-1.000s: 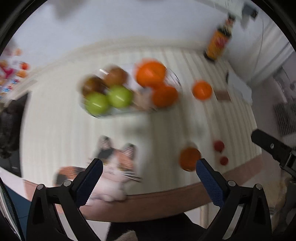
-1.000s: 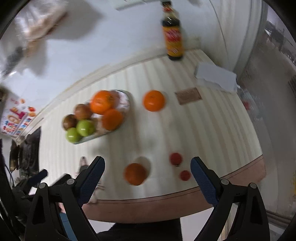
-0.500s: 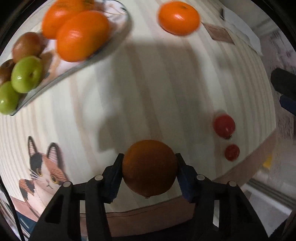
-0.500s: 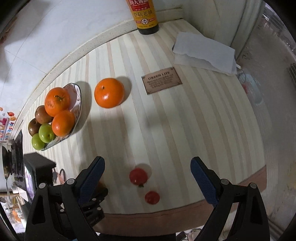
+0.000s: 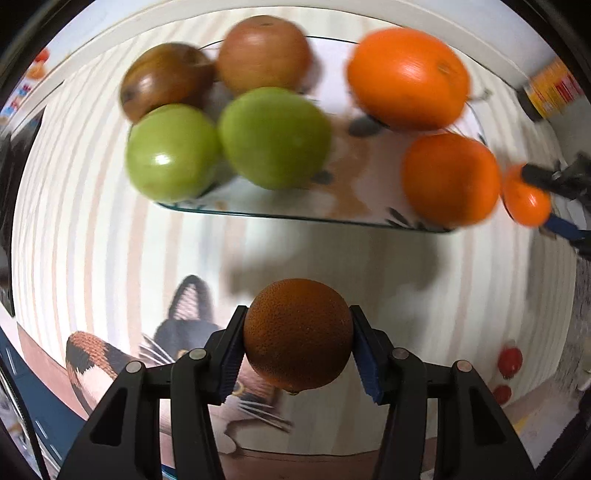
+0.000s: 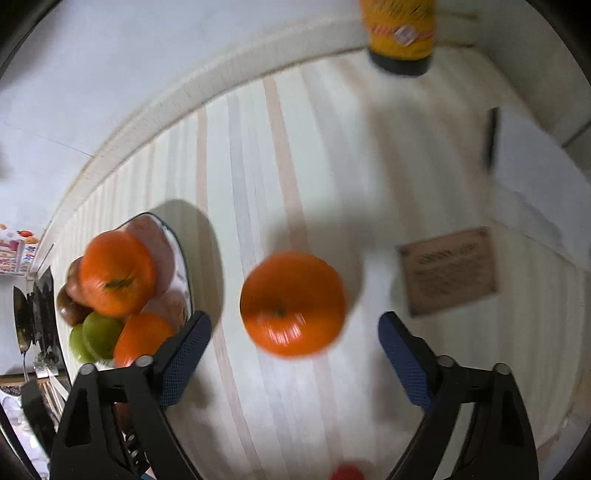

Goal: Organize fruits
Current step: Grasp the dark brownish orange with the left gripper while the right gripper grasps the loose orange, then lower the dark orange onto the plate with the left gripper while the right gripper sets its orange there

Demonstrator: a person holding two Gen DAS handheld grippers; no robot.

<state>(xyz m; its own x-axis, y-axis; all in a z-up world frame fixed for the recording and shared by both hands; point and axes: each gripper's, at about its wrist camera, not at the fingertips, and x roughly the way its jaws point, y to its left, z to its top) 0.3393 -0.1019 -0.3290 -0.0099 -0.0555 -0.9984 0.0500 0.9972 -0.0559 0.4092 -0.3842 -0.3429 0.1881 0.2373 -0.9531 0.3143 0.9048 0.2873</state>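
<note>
My left gripper is shut on a dark orange and holds it in front of the glass fruit plate. The plate holds two green apples, two brown fruits and two oranges. My right gripper is open just before a loose orange on the striped table; the orange lies a little ahead of the fingertips. The plate lies to its left. The right gripper's fingers show beside the loose orange in the left wrist view.
Two small red tomatoes lie near the table's right front edge; one shows at the bottom of the right wrist view. A cat-print mat lies at the front left. A sauce bottle, a brown label card and white paper are at the back right.
My left gripper, shut on the dark orange, has lifted it and moved toward the fruit plate. My right gripper has come down close to the loose orange, still open.
</note>
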